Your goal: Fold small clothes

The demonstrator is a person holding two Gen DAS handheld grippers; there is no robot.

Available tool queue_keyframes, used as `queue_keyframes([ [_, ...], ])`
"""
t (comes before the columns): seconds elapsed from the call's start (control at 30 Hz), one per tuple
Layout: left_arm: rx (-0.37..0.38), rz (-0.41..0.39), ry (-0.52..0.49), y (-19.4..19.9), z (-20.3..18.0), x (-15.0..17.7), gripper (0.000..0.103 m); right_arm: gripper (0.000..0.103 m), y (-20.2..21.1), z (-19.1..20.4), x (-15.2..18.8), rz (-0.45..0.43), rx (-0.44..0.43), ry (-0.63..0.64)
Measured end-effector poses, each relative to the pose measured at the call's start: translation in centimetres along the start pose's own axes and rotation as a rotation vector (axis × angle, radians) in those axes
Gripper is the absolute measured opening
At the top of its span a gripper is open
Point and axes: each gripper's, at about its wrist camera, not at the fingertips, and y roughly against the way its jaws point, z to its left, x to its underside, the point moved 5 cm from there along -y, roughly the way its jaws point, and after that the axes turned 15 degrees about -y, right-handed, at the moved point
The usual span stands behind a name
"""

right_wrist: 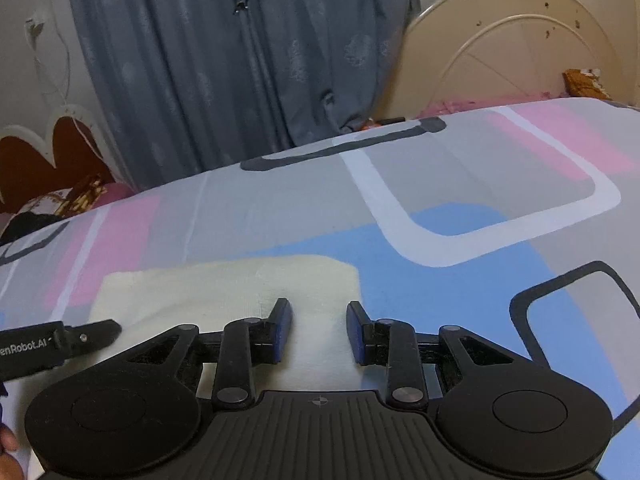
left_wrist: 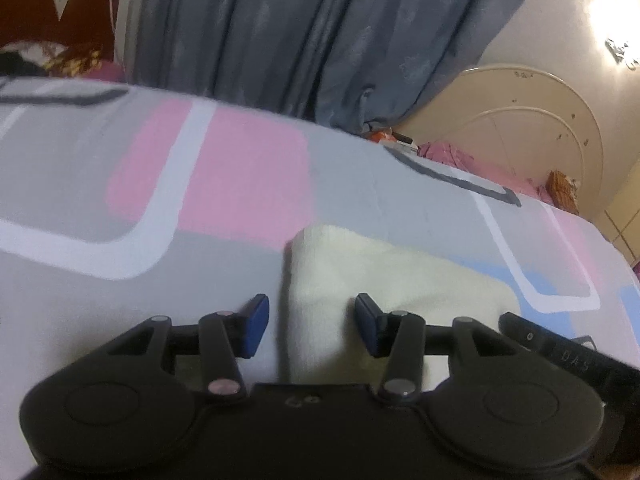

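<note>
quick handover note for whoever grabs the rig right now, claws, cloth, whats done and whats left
Left claw: open, holding nothing, low over the left edge of the cream cloth.
Right claw: open, holding nothing, over the cloth's right part.
The cloth lies flat on the patterned bedsheet; its near edge is hidden by the claws.
Done: whether any fold is already made cannot be told.
Left: probably grip the near edge with both claws, then fold.

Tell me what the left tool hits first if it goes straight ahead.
Likely the cream cloth: the left tool stands open over its left edge. Beyond it lies only the bedsheet, though depth is unclear.
</note>
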Motion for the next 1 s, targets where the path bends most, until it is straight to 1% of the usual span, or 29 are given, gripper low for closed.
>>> queue_keyframes([
  [0.03,0.0,-0.021,-0.027,0.9,-0.2,0.0,0.044,0.03,0.4,0.1,-0.2,0.002,-0.002,0.009],
  [0.1,0.008,-0.047,-0.078,2.3,-0.8,0.4,0.044,0.03,2.3,0.4,-0.3,-0.012,-0.048,0.006],
  [0.17,0.016,-0.069,-0.108,4.1,-1.0,1.4,0.044,0.03,4.5,0.6,0.1,-0.012,-0.097,0.004],
  [0.23,0.026,-0.067,-0.123,5.4,-1.1,2.7,0.044,0.03,6.4,0.5,1.2,-0.01,-0.124,0.032],
  [0.33,0.013,-0.064,-0.132,6.3,-1.4,4.3,0.045,0.03,8.3,0.6,3.2,0.0,-0.162,0.058],
  [0.37,0.007,-0.069,-0.138,6.5,-1.5,4.7,0.045,0.03,8.4,0.7,4.2,0.007,-0.156,0.086],
  [0.43,0.006,-0.068,-0.15,6.6,-1.8,4.7,0.045,0.03,7.9,0.5,5.7,0.008,-0.103,0.148],
  [0.47,0.007,-0.065,-0.148,6.8,-1.9,4.6,0.045,0.03,7.8,0.1,6.1,0.012,-0.095,0.149],
  [0.57,0.014,-0.07,-0.149,7.9,-2.0,4.7,0.045,0.03,9.0,-0.6,6.0,0.022,-0.096,0.098],
  [0.67,0.026,-0.067,-0.147,9.4,-1.7,5.7,0.044,0.03,12.4,-0.9,6.2,0.024,-0.145,0.07],
  [0.77,0.027,-0.044,-0.161,9.8,-1.6,7.1,0.044,0.03,14.4,-1.5,8.1,0.073,-0.158,0.058],
  [0.83,0.041,-0.016,-0.176,9.7,-2.1,8.0,0.044,0.03,15.2,-1.8,9.9,0.098,-0.144,0.077],
  [0.9,0.053,-0.003,-0.178,9.7,-2.4,8.7,0.044,0.03,15.3,-1.9,11.3,0.125,-0.125,0.083],
  [0.93,0.058,0.003,-0.183,9.7,-2.6,9.0,0.045,0.03,15.2,-2.2,11.9,0.136,-0.109,0.07],
  [1.0,0.062,0.008,-0.187,9.6,-2.8,9.4,0.046,0.03,15.3,-2.6,12.8,0.154,-0.107,0.035],
])
